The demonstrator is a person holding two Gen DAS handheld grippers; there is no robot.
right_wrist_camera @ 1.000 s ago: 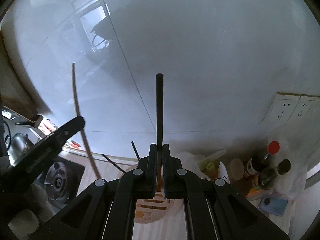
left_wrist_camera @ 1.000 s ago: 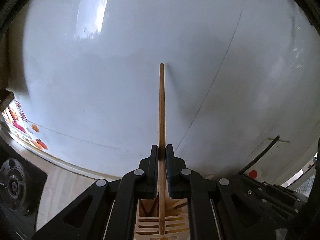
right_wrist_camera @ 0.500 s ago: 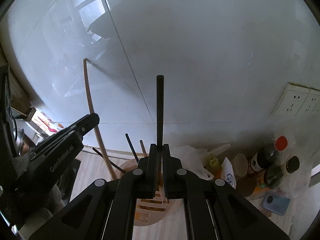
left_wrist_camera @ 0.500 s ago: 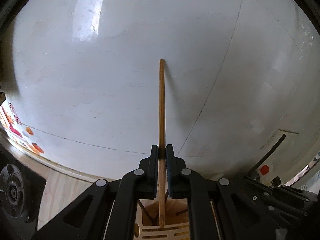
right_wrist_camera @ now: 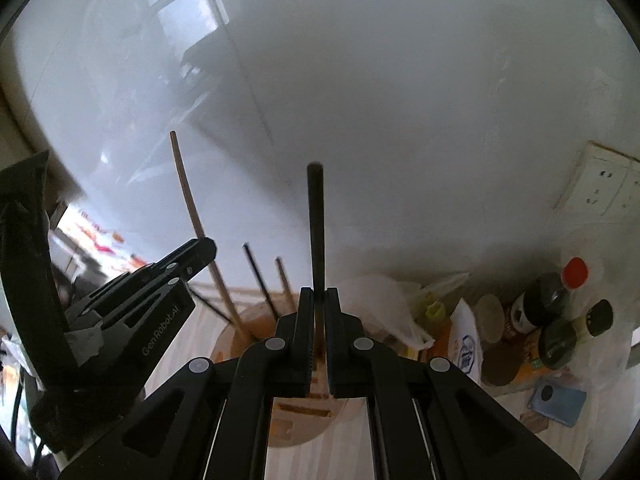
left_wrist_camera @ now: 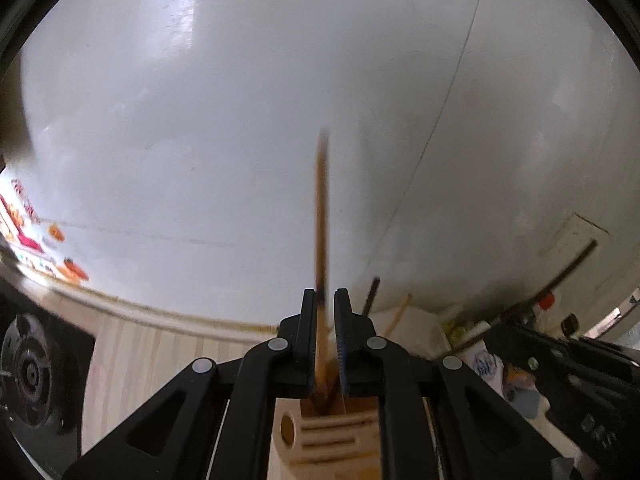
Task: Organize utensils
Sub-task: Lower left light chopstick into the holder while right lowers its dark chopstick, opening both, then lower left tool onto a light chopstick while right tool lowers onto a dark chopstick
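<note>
My left gripper (left_wrist_camera: pixel 322 300) has its jaws slightly apart around a wooden chopstick (left_wrist_camera: pixel 321 216), which stands blurred with its lower end inside the wooden slotted holder (left_wrist_camera: pixel 320 436). My right gripper (right_wrist_camera: pixel 316 300) is shut on a black chopstick (right_wrist_camera: pixel 316 228), upright above the same round holder (right_wrist_camera: pixel 256 328). In the right wrist view the left gripper (right_wrist_camera: pixel 200 254) shows at the left beside the wooden chopstick (right_wrist_camera: pixel 192 212). A black chopstick (right_wrist_camera: pixel 258 276) and a wooden one (right_wrist_camera: pixel 285 280) stand in the holder.
A white tiled wall (right_wrist_camera: pixel 380 100) is close behind. Plastic bags (right_wrist_camera: pixel 384 304), sauce bottles (right_wrist_camera: pixel 548 296) and a blue box (right_wrist_camera: pixel 556 398) crowd the counter at the right. A wall socket (right_wrist_camera: pixel 604 188) is at the right. A gas burner (left_wrist_camera: pixel 28 368) lies at the left.
The wooden chopstick has dropped lower into the holder and the left jaws have parted a little. Both grippers have lowered towards the holder. The right gripper still grips the black chopstick.
</note>
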